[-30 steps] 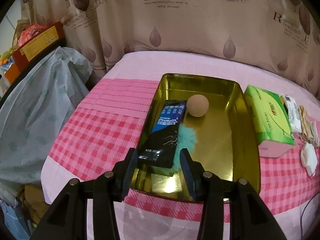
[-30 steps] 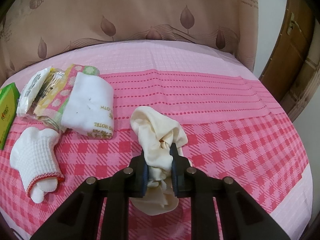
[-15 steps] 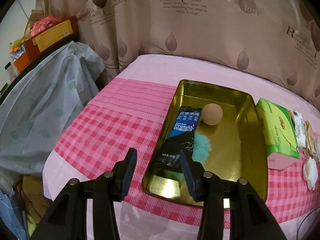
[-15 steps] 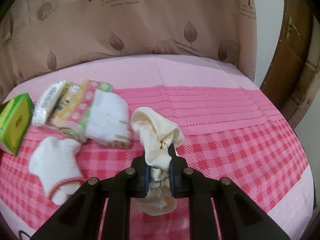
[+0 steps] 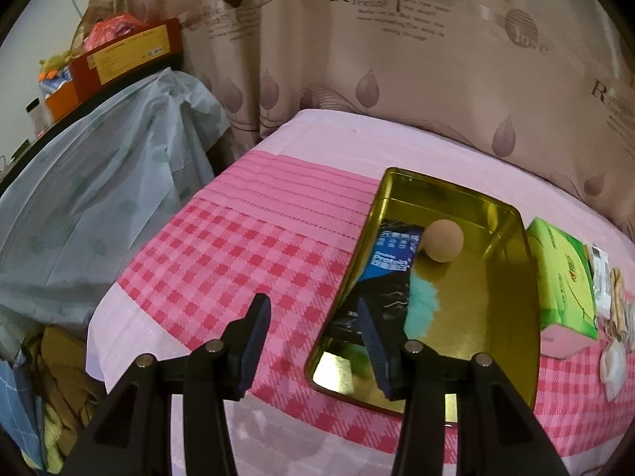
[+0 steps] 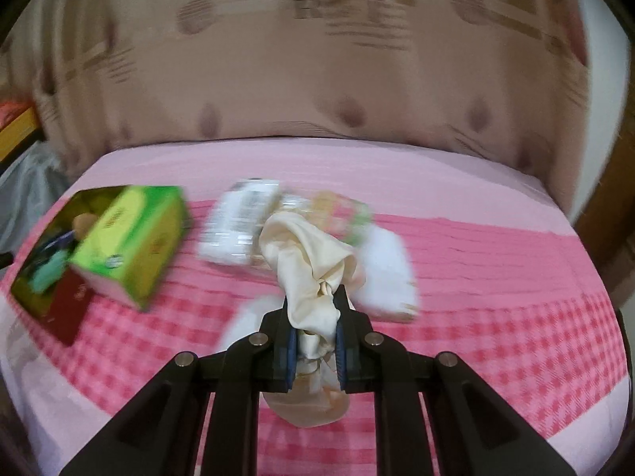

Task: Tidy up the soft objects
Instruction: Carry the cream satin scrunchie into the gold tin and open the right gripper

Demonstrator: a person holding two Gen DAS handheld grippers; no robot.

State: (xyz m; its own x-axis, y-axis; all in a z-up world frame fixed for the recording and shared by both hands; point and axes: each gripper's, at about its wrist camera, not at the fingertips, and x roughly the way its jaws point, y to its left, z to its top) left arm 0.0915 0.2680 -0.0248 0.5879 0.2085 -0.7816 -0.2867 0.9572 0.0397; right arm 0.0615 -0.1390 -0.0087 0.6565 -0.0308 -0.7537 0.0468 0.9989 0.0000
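My right gripper [image 6: 313,301] is shut on a crumpled cream cloth [image 6: 301,246], held clear above the pink checked bedspread [image 6: 496,337]. The right wrist view is blurred by motion. To the left stand a green tissue box [image 6: 135,238] and a gold tray [image 6: 27,289]. In the left wrist view the gold tray [image 5: 496,317] holds a tan ball [image 5: 442,241], a black protein packet [image 5: 391,261] and a teal fluffy thing [image 5: 422,309]. My left gripper [image 5: 311,305] hovers over the tray's near left corner, its jaws opening, with nothing between them.
A white folded towel [image 6: 389,269], plastic packets [image 6: 242,222] and a white glove [image 5: 613,365] lie right of the tissue box [image 5: 563,277]. A plastic-covered heap [image 5: 99,198] and boxes [image 5: 127,51] stand left of the bed. A curtain [image 5: 397,79] hangs behind.
My right gripper lifted the cream cloth off the bed and swung left, bringing the tissue box and tray into view. The left gripper drifted left off the tray's middle.
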